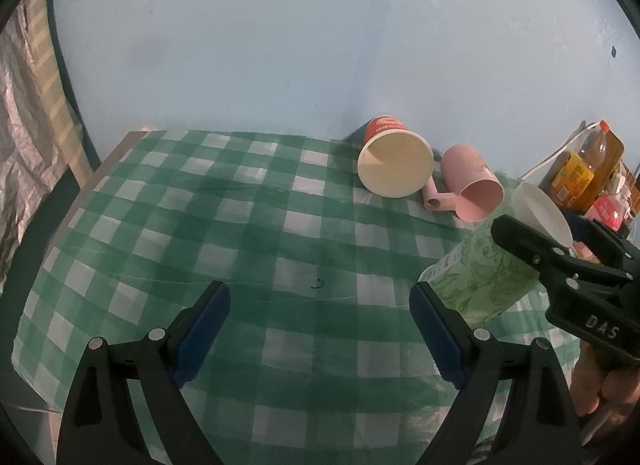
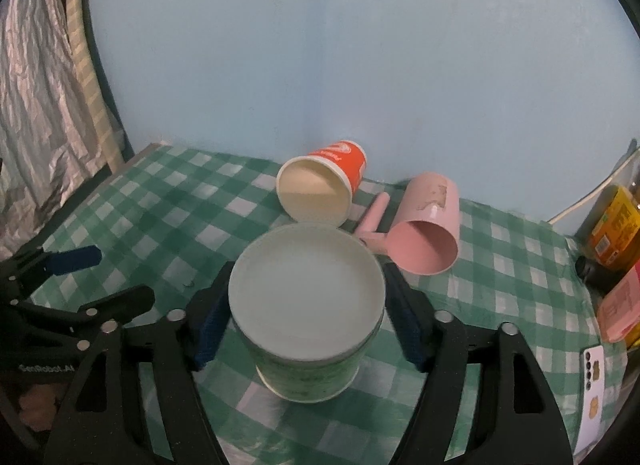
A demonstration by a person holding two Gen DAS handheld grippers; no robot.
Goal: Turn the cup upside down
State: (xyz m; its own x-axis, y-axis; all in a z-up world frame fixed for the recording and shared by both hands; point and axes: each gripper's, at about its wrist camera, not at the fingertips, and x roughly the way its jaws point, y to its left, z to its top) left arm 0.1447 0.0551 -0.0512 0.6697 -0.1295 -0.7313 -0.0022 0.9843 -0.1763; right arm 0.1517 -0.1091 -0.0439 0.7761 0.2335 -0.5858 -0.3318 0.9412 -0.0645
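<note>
A green patterned paper cup is held between the blue pads of my right gripper, tilted with its open mouth toward the camera, its lower end close to the checked cloth. In the left wrist view the same cup leans at the right, the right gripper clamped near its white rim. My left gripper is open and empty over the cloth, to the left of the cup. An orange paper cup and a pink mug with a handle lie on their sides behind.
The table has a green and white checked cloth against a pale blue wall. Bottles and packets stand at the right edge. A phone lies at the front right. A curtain hangs at the left.
</note>
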